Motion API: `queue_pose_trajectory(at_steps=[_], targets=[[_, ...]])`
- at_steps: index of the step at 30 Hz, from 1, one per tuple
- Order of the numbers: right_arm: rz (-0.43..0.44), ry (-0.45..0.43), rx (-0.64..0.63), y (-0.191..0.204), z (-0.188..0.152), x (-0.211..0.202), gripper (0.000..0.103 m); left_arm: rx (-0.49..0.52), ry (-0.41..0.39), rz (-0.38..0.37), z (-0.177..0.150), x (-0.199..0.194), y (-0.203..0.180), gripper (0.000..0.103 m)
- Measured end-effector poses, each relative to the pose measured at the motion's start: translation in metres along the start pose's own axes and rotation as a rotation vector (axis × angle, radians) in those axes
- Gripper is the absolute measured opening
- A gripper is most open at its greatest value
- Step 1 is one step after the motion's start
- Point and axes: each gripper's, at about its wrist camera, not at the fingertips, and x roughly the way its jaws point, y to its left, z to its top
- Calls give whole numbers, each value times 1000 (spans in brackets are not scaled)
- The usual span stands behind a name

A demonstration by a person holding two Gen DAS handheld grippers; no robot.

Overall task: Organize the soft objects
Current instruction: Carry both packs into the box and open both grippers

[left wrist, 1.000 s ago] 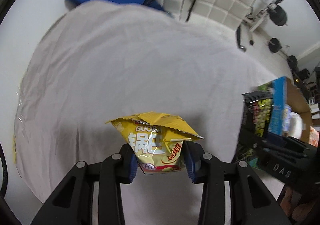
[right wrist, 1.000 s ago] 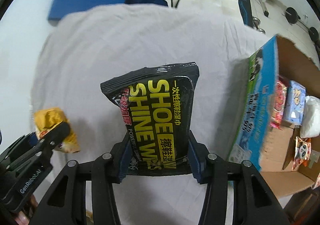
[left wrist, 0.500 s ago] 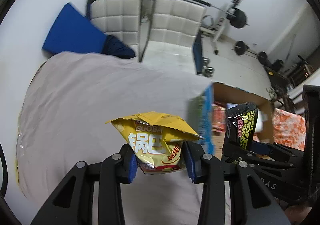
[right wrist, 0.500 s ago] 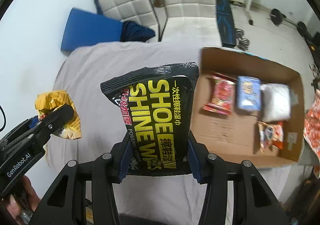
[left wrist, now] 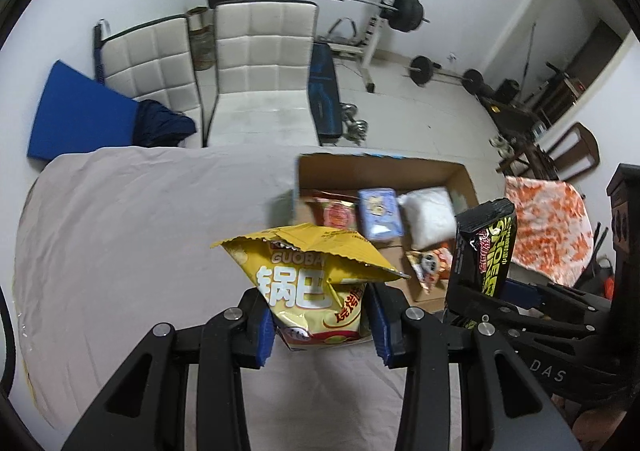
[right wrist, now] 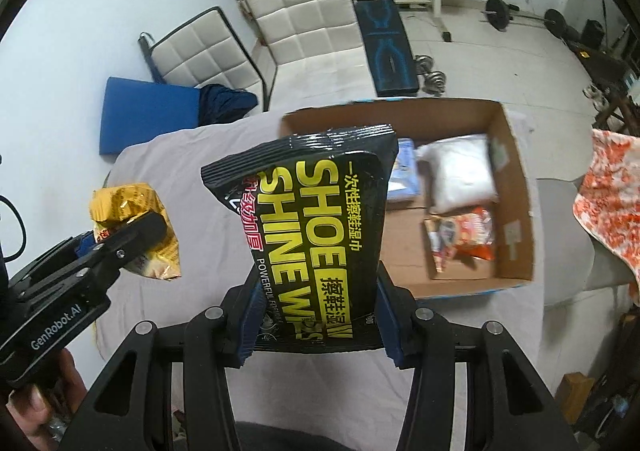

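Clamping a yellow snack bag (left wrist: 316,291) by its lower end, the left gripper (left wrist: 320,325) holds it in the air above the cloth-covered table (left wrist: 140,235), near the left wall of the cardboard box (right wrist: 516,187); the right gripper (right wrist: 318,325) is closed on a black shoe-wipes pack (right wrist: 320,235), upright, over the box's left edge; inside the box lie a white pouch (right wrist: 460,175), a blue packet (left wrist: 378,213) and red snack packets (right wrist: 460,237), close together.
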Motion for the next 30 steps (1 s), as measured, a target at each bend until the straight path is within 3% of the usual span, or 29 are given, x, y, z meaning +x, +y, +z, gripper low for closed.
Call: queue_pose_trajectory(at_steps=[11, 23, 30], targets=[[-13, 24, 43, -64, 10, 12, 52, 30, 78, 8, 8, 53, -53, 36], [5, 81, 52, -93, 25, 62, 52, 6, 178, 43, 14, 112, -58, 36], [26, 159, 63, -108, 27, 122, 52, -93, 374, -7, 5, 181, -41, 36]])
